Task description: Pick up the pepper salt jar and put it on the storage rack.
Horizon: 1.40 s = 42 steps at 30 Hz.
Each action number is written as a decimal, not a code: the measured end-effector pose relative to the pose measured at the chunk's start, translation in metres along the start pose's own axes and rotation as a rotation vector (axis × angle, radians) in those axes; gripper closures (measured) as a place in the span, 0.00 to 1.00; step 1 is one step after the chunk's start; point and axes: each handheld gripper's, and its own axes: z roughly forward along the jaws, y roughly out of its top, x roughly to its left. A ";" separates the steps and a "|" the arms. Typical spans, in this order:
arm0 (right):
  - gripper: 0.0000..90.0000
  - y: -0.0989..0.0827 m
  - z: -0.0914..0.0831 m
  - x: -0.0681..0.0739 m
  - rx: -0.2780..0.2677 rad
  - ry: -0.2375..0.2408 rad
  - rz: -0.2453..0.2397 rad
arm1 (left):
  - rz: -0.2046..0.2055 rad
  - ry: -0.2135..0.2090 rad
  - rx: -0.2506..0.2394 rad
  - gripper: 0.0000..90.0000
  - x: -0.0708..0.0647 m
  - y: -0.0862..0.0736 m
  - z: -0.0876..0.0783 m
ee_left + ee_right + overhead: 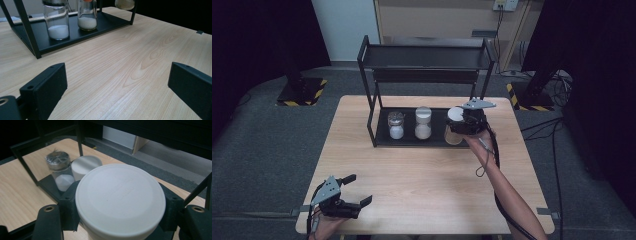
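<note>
- Right tool [460,123] is clamped on a white-lidded jar [120,200], held at the right end of the black rack's [371,107] bottom tray.
- Two jars [396,125] and [423,122] stand in that tray.
- Left tool [357,191] rests wide, nothing between, at the bench's [422,175] near left corner.

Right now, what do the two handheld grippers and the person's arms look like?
Both are black two-jaw tools. The left gripper has blocky, flat-faced jaws with small screw holes and a grey three-cornered plate on top. The right gripper carries the same grey plate, with brass-ringed holes near its jaw bases. A black cable trails from each, the right one along the forearm. Both forearms are bare, with no sleeves in view.
</note>
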 end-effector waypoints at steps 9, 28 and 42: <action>0.37 -0.001 0.017 0.000 0.003 -0.061 0.025 | -0.001 0.000 0.000 0.01 0.000 0.000 0.000; 0.37 -0.014 0.052 0.001 0.018 -0.121 0.054 | -0.002 -0.002 -0.002 0.01 0.001 0.000 0.000; 0.37 -0.024 0.066 0.005 0.026 -0.129 0.062 | -0.001 -0.001 -0.001 0.01 0.001 0.000 0.000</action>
